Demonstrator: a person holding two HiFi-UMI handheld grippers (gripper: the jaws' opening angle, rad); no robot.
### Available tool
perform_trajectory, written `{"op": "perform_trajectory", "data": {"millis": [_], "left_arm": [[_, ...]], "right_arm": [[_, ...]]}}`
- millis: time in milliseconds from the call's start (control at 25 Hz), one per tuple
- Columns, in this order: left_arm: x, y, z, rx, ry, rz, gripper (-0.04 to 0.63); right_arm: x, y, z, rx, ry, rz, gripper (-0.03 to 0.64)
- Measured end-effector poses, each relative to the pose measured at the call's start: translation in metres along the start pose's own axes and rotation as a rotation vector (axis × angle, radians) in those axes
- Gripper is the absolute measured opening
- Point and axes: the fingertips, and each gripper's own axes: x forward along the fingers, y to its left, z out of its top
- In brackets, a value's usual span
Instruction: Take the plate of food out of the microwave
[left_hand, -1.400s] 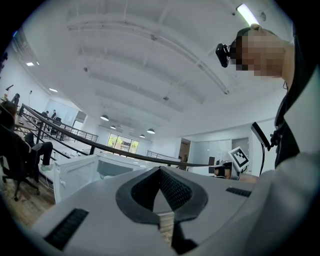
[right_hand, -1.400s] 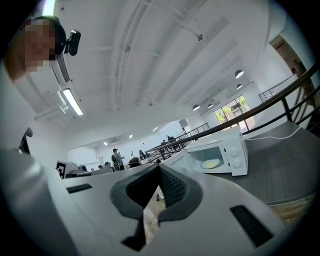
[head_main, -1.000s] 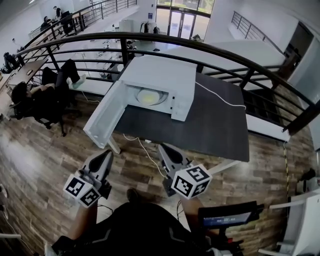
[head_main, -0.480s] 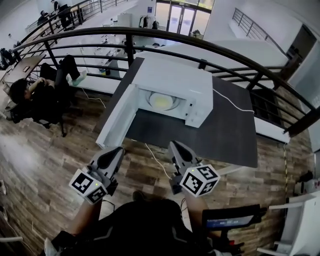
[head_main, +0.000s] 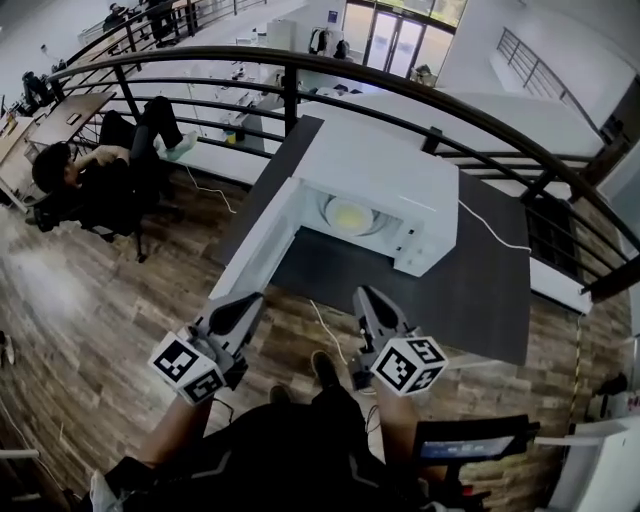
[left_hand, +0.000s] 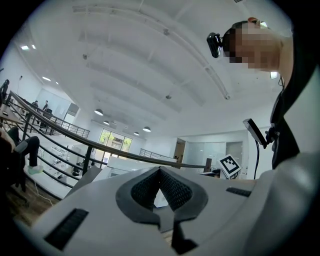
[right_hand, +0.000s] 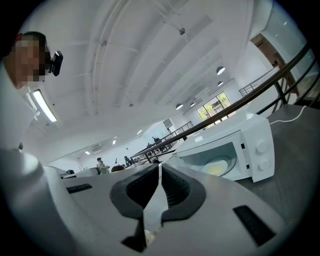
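Pointing level toward microwave, left gripper, right gripper (jaws together)

Left tongs tip to tip, empty, black railing beyond.

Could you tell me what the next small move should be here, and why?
Probably bring the left gripper and right gripper, both shut and empty, forward toward the microwave: its door stands open, the plate sits inside, and both grippers are short of the table.
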Motion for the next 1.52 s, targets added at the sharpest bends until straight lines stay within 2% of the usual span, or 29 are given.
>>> {"op": "perform_trajectory", "data": {"millis": [360, 560, 720, 960, 1360, 1520], "left_arm": [[0.044, 0.017, 0.013, 0.022, -0.008, 0.056, 0.005], [0.061, 0.026, 0.014, 0.035, 0.000, 0.084, 0.005], [0.073, 0.038, 0.010, 0.037, 0.020, 0.118, 0.005], [0.067, 0.036, 0.012, 0.050, 0.025, 0.148, 0.005], [0.075, 0.048, 0.006, 0.051, 0.033, 0.201, 0.005], [0.062, 0.044, 0.016, 0.053, 0.047, 0.201, 0.005]], "right_arm": [[0.054, -0.058, 0.017, 0.072, 0.030, 0.031, 0.000], [0.079, -0.098, 0.007, 0.156, 0.057, 0.006, 0.034], [0.102, -0.125, -0.002, 0.164, 0.082, -0.008, 0.052], [0.114, -0.136, -0.021, 0.215, 0.119, -0.032, 0.080], [0.143, -0.182, -0.056, 0.402, 0.177, -0.091, 0.157], [0.145, -0.177, -0.067, 0.475, 0.183, -0.115, 0.173]]}}
